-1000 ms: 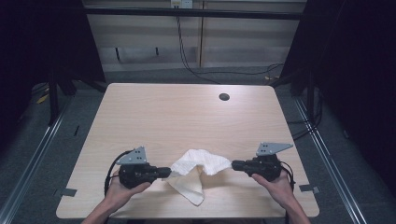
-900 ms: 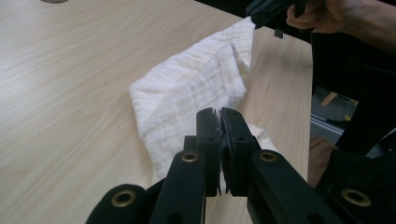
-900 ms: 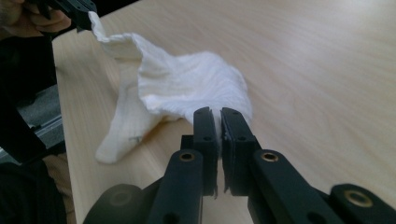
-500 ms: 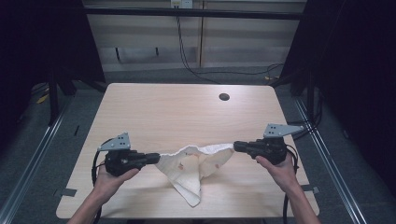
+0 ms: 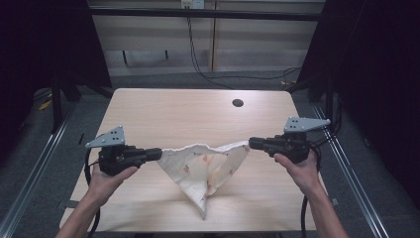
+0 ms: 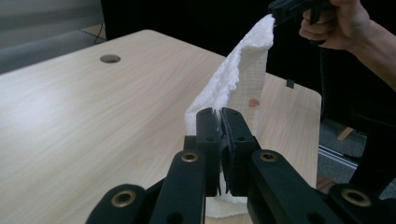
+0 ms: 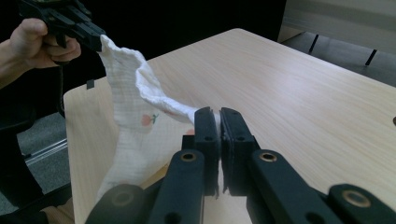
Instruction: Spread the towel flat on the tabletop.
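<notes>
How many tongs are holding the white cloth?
2. The left tongs pinch one corner of the cloth; the right tongs pinch the opposite corner, above the table.

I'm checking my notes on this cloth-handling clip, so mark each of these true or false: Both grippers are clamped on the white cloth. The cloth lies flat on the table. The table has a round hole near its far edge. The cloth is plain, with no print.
1. Both grippers are clamped on the white cloth: true; the left gripper and the right gripper each pinch an end.
2. The cloth lies flat on the table: false; it is stretched between the grippers and hangs down to a point.
3. The table has a round hole near its far edge: true.
4. The cloth is plain: false; it carries small reddish prints.
</notes>
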{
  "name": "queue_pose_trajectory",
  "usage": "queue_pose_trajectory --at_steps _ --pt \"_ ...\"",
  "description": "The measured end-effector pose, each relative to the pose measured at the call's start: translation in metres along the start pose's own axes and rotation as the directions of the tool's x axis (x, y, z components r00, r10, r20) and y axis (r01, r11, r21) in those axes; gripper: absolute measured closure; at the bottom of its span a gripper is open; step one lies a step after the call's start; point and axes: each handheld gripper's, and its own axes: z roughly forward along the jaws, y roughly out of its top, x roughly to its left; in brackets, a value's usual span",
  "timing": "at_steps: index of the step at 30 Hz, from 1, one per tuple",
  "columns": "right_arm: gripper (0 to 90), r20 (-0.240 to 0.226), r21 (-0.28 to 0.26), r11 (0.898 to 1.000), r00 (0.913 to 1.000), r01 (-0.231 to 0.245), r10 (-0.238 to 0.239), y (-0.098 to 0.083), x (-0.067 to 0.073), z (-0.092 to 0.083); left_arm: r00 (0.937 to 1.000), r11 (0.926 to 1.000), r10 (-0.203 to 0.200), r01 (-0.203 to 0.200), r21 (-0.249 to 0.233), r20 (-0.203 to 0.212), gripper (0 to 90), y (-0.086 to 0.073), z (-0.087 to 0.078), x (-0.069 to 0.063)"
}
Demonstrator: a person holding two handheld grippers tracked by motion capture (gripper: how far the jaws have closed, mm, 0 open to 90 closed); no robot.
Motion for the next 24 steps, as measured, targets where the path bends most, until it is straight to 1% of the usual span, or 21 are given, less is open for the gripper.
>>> queue_pose_trajectory --at_steps 1,2,4,6,8,9,10,11,13,14,15,17,19,20,21,22,23,24 --pt "86.1 0.004 0.006 1.000 1.0000 0.008 -0.008 0.005 0.000 -0.001 1.0000 1.0000 0.001 -0.001 -0.004 -0.002 87.0 0.003 -0.002 0.001" --pt "86.1 0.002 -0.006 1.000 0.9999 0.014 -0.014 0.012 0.000 -0.003 1.0000 1.0000 0.000 0.000 -0.010 -0.009 87.0 0.007 -0.006 0.002" --pt "86.1 0.001 -0.016 1.000 0.9999 0.016 -0.016 0.017 0.000 -0.004 0.9999 0.9998 0.000 0.000 -0.018 -0.014 87.0 0.011 -0.009 0.004" --pt "86.1 -0.001 -0.026 0.999 0.9998 0.020 -0.020 0.022 0.000 -0.007 0.9998 0.9997 -0.008 0.008 -0.025 -0.020 87.0 0.015 -0.010 0.006" --pt "86.1 0.008 -0.036 0.999 0.9997 0.022 -0.022 0.025 0.000 -0.010 0.9997 0.9993 -0.004 0.004 -0.037 -0.022 87.0 0.017 -0.011 0.007" --pt "86.1 0.017 -0.041 0.999 0.9996 0.026 -0.025 0.027 0.001 -0.012 0.9991 0.9992 0.009 -0.011 -0.037 -0.042 87.0 0.018 -0.012 0.006" --pt "86.0 0.012 -0.046 0.998 0.9994 0.032 -0.032 0.030 0.002 -0.014 0.9989 0.9990 0.010 -0.012 -0.043 -0.046 87.0 0.017 -0.012 0.005" --pt "86.1 0.010 -0.049 0.998 0.9991 0.041 -0.040 0.032 0.005 -0.015 0.9996 0.9986 -0.002 0.001 -0.052 -0.028 87.0 0.017 -0.012 0.006" --pt "86.1 0.007 -0.055 0.997 0.9987 0.051 -0.051 0.037 0.009 -0.017 0.9994 0.9985 -0.009 0.007 -0.054 -0.034 87.0 0.016 -0.012 0.005" --pt "86.1 0.007 -0.056 0.997 0.9986 0.052 -0.052 0.039 0.010 -0.018 0.9996 0.9984 -0.013 0.012 -0.055 -0.024 87.0 0.016 -0.012 0.005" --pt "86.1 0.005 -0.059 0.997 0.9986 0.054 -0.054 0.041 0.011 -0.019 0.9996 0.9984 -0.013 0.012 -0.055 -0.024 87.0 0.016 -0.012 0.005" --pt "86.1 0.003 -0.067 0.996 0.9986 0.054 -0.054 0.044 0.013 -0.021 0.9995 0.9985 0.010 -0.011 -0.054 -0.031 87.0 0.020 -0.016 0.002" --pt "86.1 0.000 -0.078 0.995 0.9982 0.061 -0.061 0.047 0.017 -0.024 0.9993 0.9975 0.022 -0.024 -0.066 -0.031 87.0 0.024 -0.020 -0.001" --pt "86.1 -0.002 -0.087 0.994 0.9979 0.065 -0.066 0.049 0.019 -0.026 0.9989 0.9974 0.027 -0.030 -0.066 -0.039 87.0 0.027 -0.023 -0.003" --pt "86.1 -0.002 -0.087 0.994 0.9979 0.065 -0.066 0.049 0.019 -0.026 0.9989 0.9974 0.027 -0.030 -0.066 -0.039 87.0 0.027 -0.023 -0.003" --pt "86.1 -0.015 -0.102 0.993 0.9977 0.064 -0.066 0.051 0.025 -0.032 0.9981 0.9964 0.048 -0.051 -0.068 -0.038 87.0 0.032 -0.029 -0.008" --pt "86.1 -0.014 -0.103 0.992 0.9974 0.069 -0.071 0.052 0.027 -0.034 0.9972 0.9955 0.063 -0.066 -0.069 -0.040 87.0 0.035 -0.032 -0.012" --pt "86.1 -0.025 -0.106 0.992 0.9972 0.067 -0.070 0.053 0.030 -0.037 0.9958 0.9938 0.081 -0.084 -0.073 -0.042 87.0 0.038 -0.036 -0.017"
